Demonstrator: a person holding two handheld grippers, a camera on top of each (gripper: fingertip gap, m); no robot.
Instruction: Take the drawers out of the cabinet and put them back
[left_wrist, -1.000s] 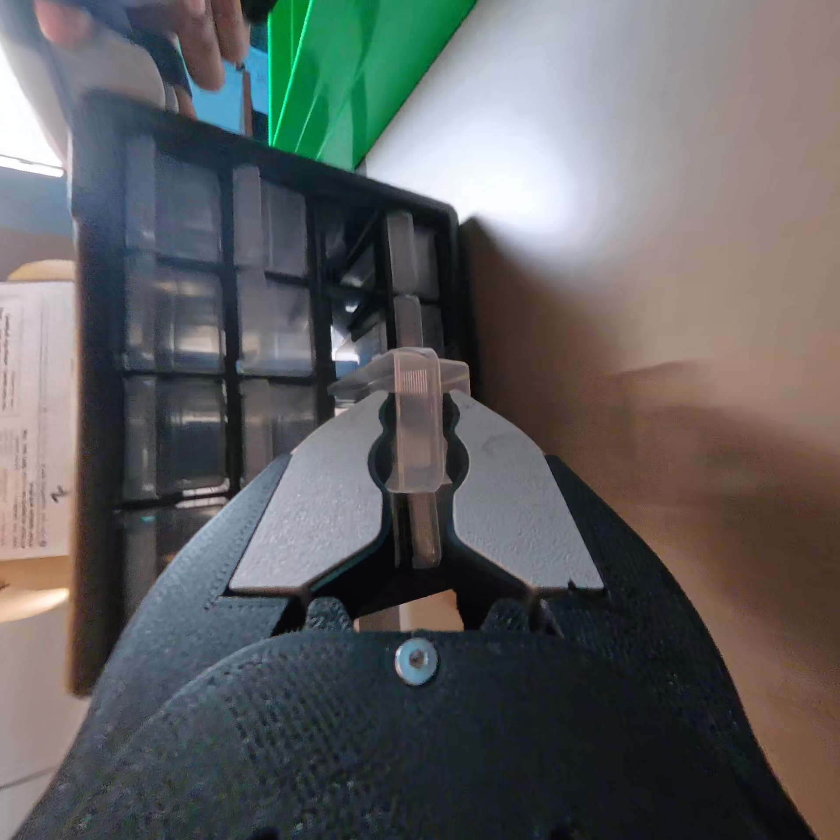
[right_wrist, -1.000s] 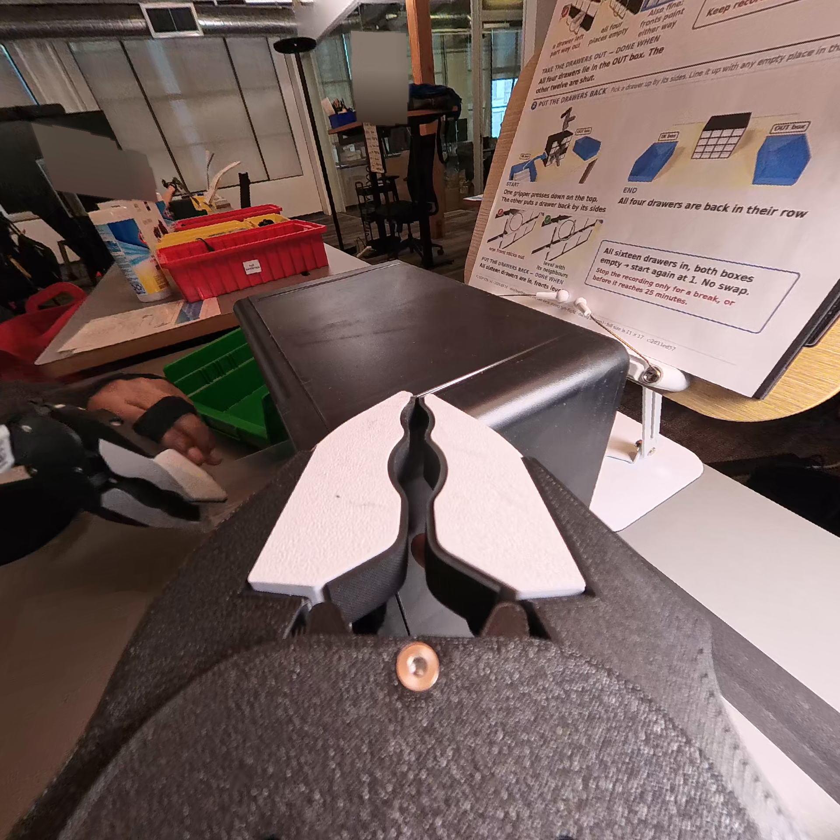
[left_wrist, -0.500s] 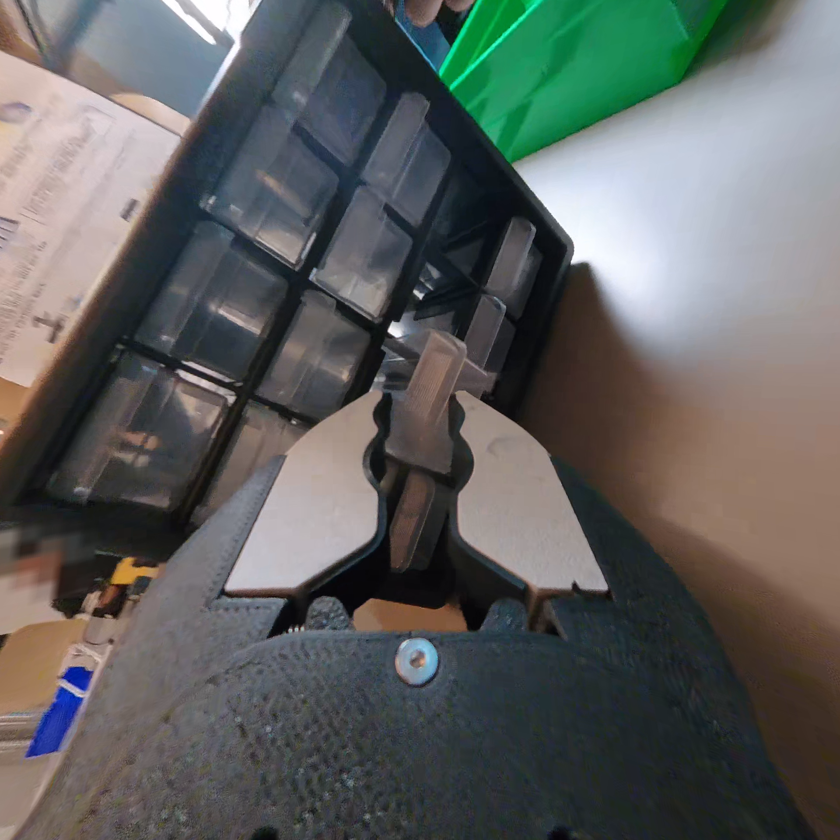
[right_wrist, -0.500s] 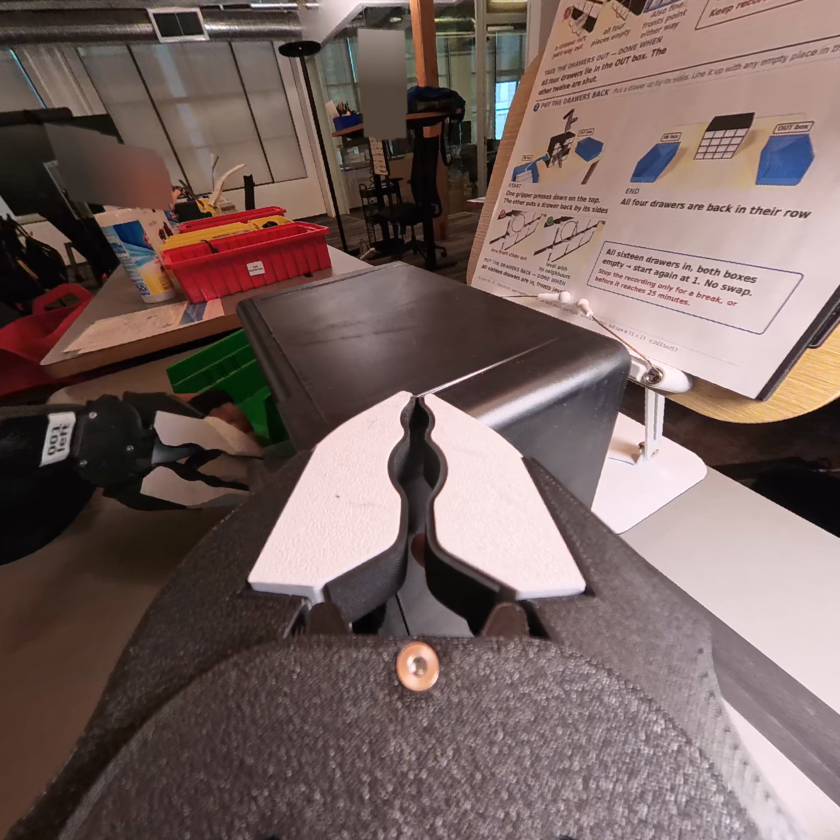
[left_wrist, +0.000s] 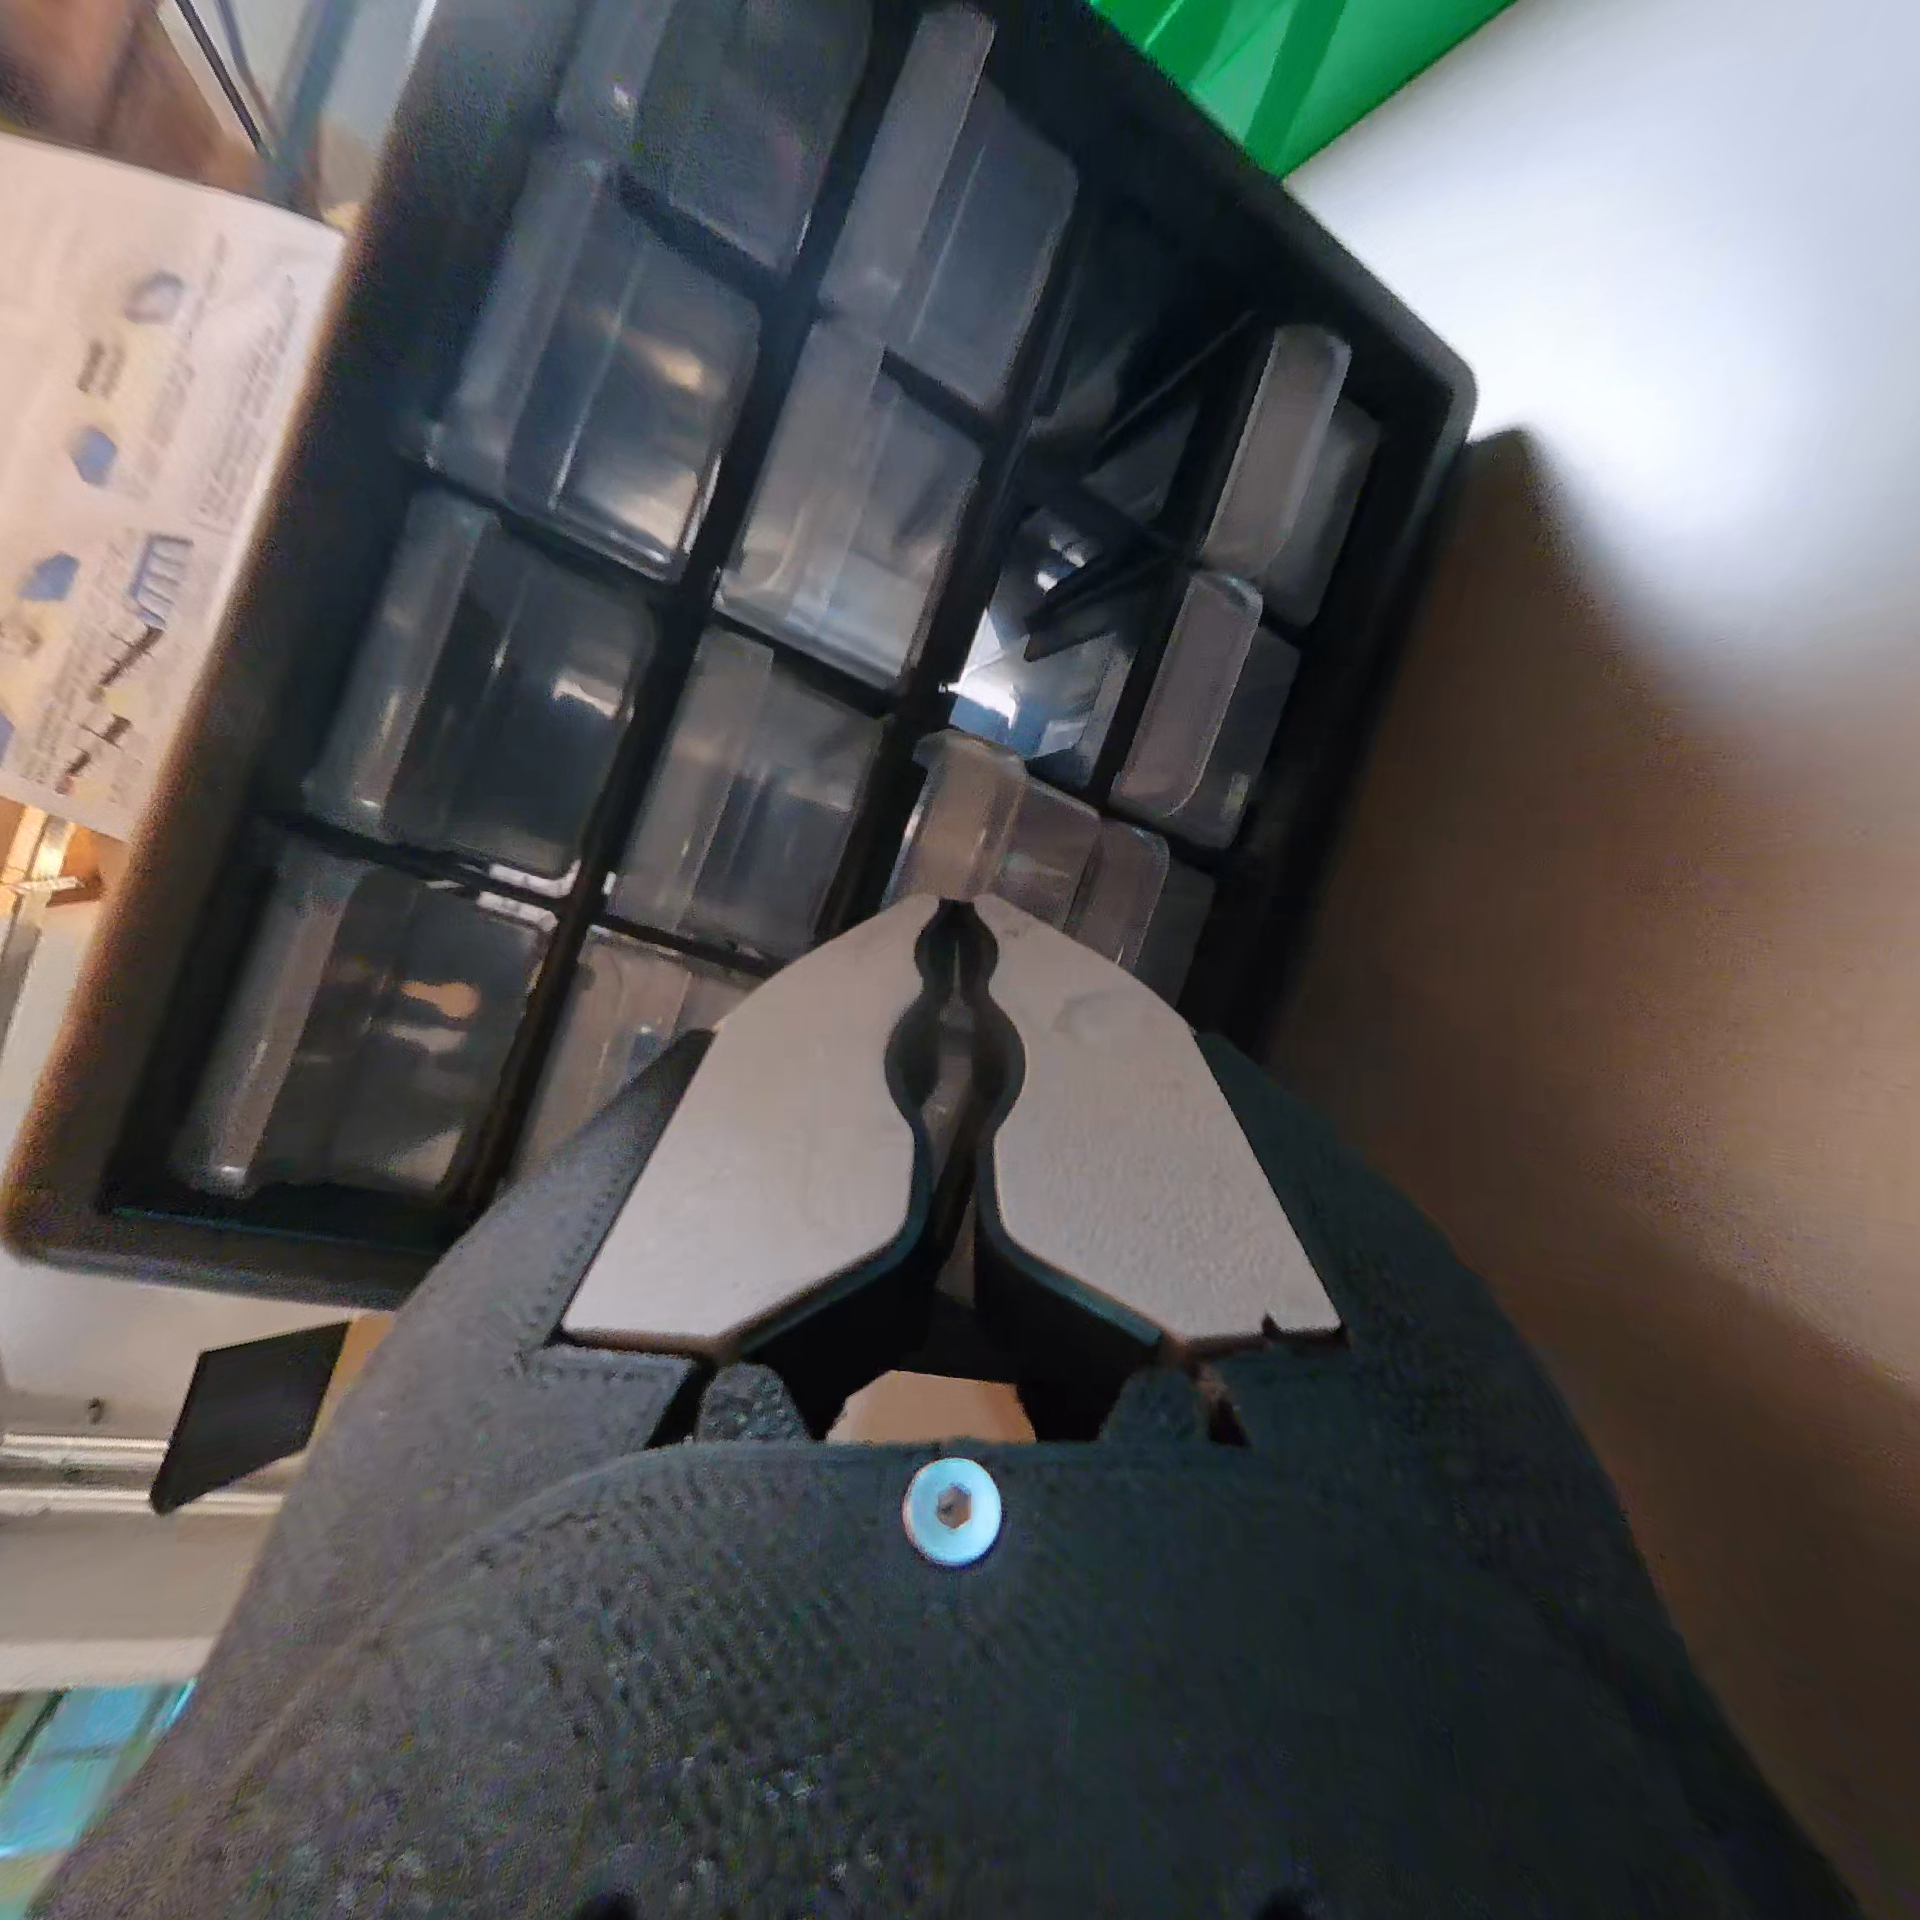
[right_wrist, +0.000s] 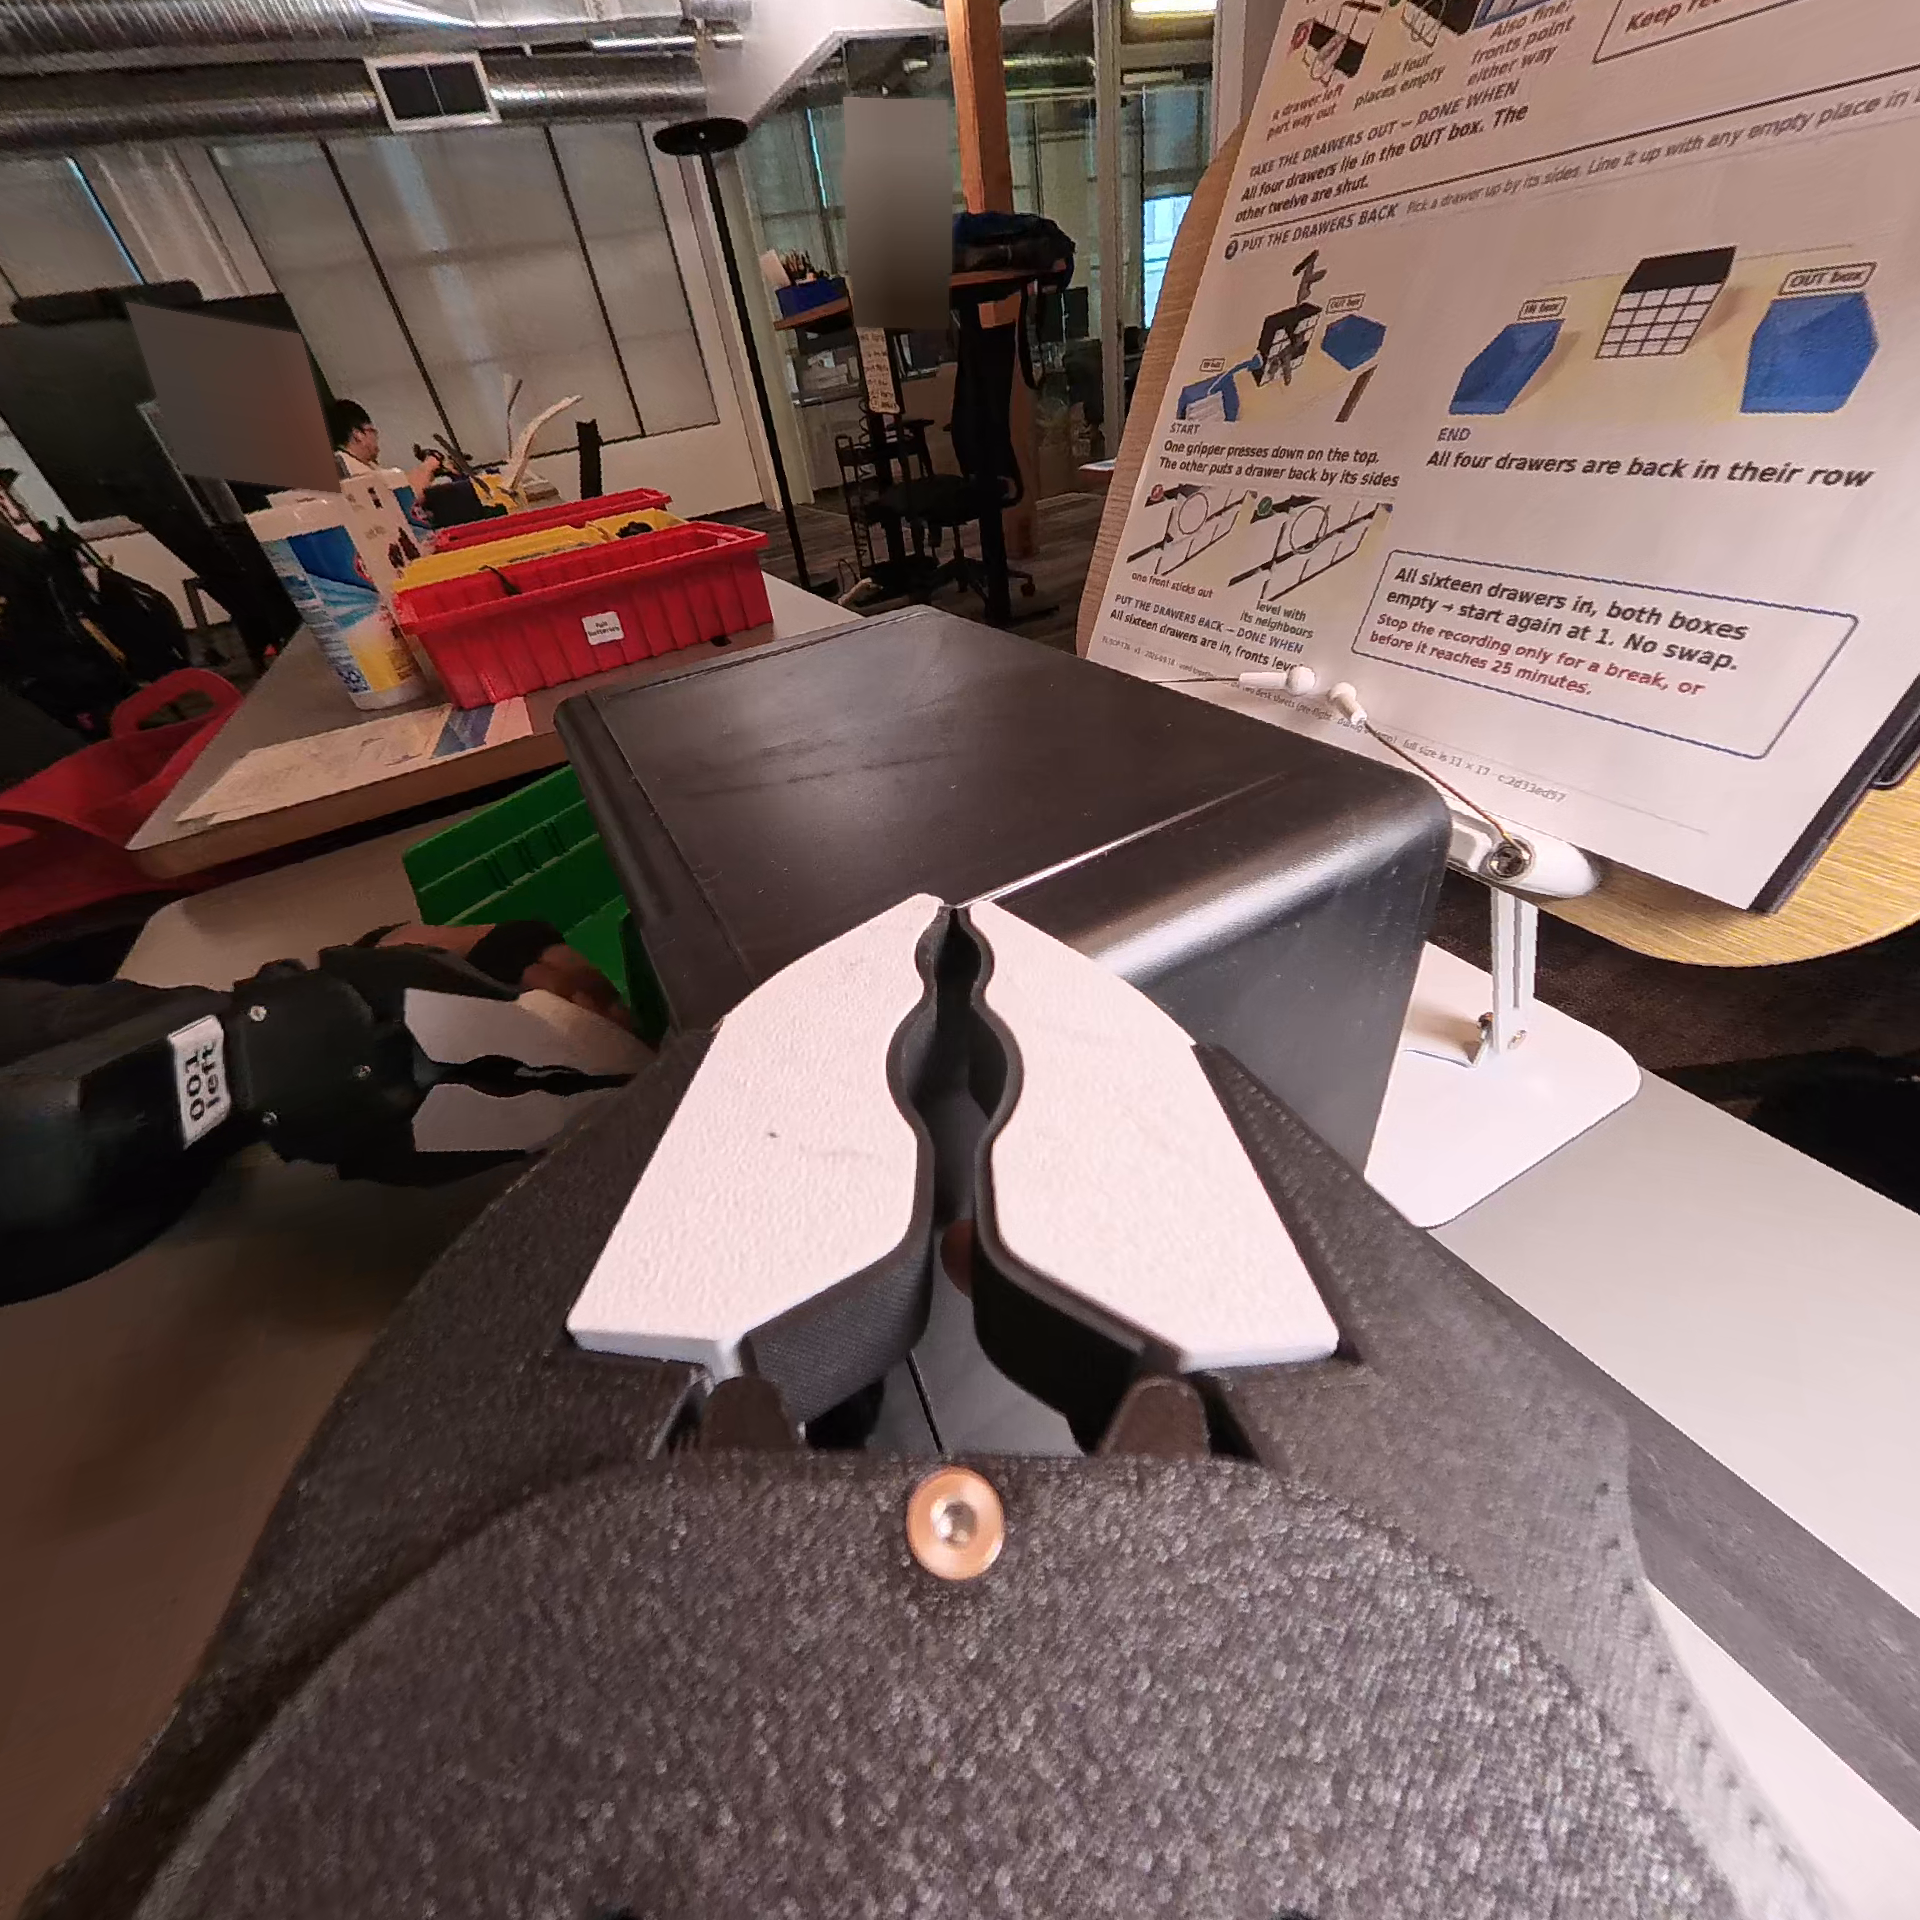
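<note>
The black cabinet (left_wrist: 1382, 436) fills the left wrist view with a grid of clear drawers. One clear drawer (left_wrist: 1039, 831) sits in a slot of the third column and sticks out a little. My left gripper (left_wrist: 951, 909) has its jaws closed, with the tips right at that drawer's front handle and nothing visible between them. Two slots (left_wrist: 1122, 416) above it are empty. My right gripper (right_wrist: 951, 914) is shut and empty, resting on the cabinet top (right_wrist: 935, 748). The left gripper (right_wrist: 540, 1070) also shows in the right wrist view, at the cabinet's front.
A green bin (right_wrist: 520, 862) stands just left of the cabinet. An instruction board (right_wrist: 1558, 468) on a white stand (right_wrist: 1507, 1101) is behind it on the right. Red bins (right_wrist: 592, 613) and a wipes canister (right_wrist: 322, 603) sit on another table farther back.
The left gripper moved in to the cabinet front. The clear drawer, held deep between its jaws before, now sits ahead of the tips in a slot, and the jaws have closed. The right gripper stayed put.
</note>
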